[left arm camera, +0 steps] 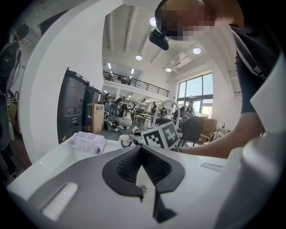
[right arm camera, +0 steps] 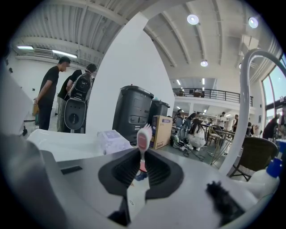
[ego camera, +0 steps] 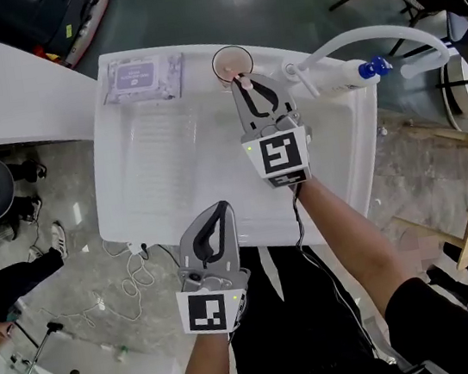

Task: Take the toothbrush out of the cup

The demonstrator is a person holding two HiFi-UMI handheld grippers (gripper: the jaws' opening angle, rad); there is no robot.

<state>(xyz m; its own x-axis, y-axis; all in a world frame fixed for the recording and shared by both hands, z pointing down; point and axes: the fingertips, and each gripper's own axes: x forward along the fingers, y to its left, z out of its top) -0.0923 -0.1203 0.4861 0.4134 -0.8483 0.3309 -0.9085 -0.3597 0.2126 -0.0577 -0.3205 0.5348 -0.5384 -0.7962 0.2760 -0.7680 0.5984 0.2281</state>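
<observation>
Lighting is bright and even in all views. The white sink [ego camera: 164, 183] takes flat light from overhead and is close to washed out, so its ribbing barely reads. Shadows on the sink are faint and soft-edged. The floor [ego camera: 71, 206] beside the sink is dimmer.

High beyond the sink, round ceiling lamps [right arm camera: 192, 19] flare as small white discs, and a tall window [left arm camera: 196, 94] shows pale and bright.

Both my gripper views bend straight lines hard toward the rim and go black in the corners. My right gripper [right arm camera: 142, 156] is soft nearest the lens. The toothbrush [right arm camera: 144, 138] is passably sharp.
</observation>
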